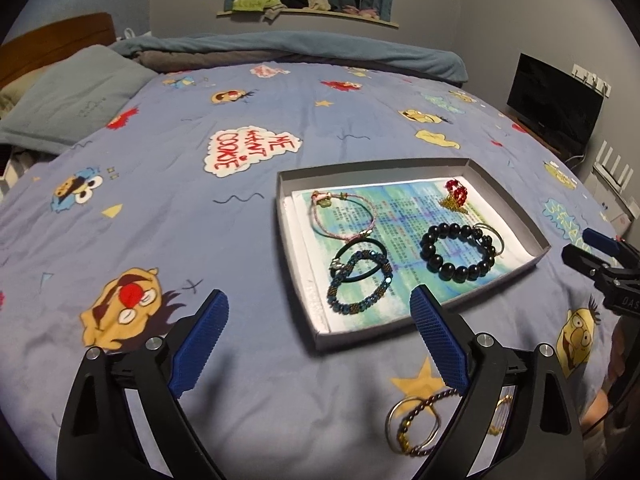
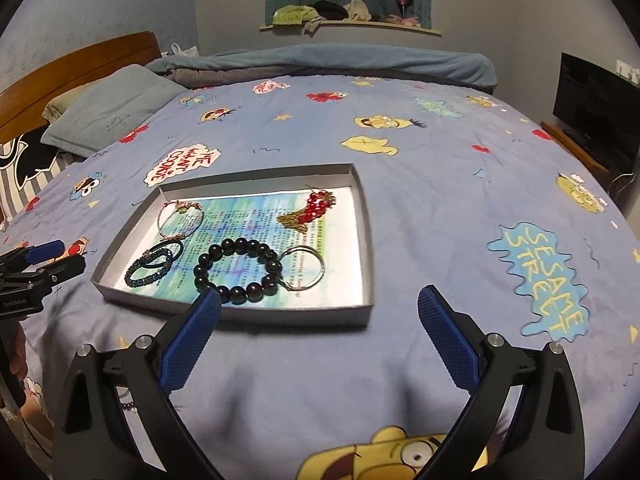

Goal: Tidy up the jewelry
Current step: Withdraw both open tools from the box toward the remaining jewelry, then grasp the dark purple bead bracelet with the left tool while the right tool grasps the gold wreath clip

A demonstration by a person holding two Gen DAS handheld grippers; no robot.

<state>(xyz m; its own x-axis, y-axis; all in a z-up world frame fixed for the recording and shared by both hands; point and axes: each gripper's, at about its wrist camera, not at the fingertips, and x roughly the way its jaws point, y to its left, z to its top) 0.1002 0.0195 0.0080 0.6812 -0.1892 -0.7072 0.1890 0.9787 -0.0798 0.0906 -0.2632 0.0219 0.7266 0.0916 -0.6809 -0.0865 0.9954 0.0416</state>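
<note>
Left wrist view shows your left hand-held gripper (image 1: 318, 312) with its blue pads spread wide and nothing between them, hanging over the bed (image 1: 160, 208). Just ahead of it sits a shallow grey tray (image 1: 404, 164) lined with printed paper. Inside lie a pink cord bracelet (image 1: 342, 216) at the far left, a dark hair tie (image 1: 354, 262) overlapping a blue beaded bracelet (image 1: 360, 284) nearer you, a black bead bracelet (image 1: 458, 252) in the middle, and a red-and-gold piece (image 1: 456, 196) at the far right corner. Outside the tray, close under your left gripper's right finger, a silver bangle (image 1: 412, 424) and a beaded chain (image 1: 430, 404) rest tangled on the bedspread. Right wrist view shows your right hand-held gripper (image 2: 320, 312) likewise gaping and empty, poised before the tray's near wall, with a silver ring (image 2: 302, 266) touching the black beads.
</note>
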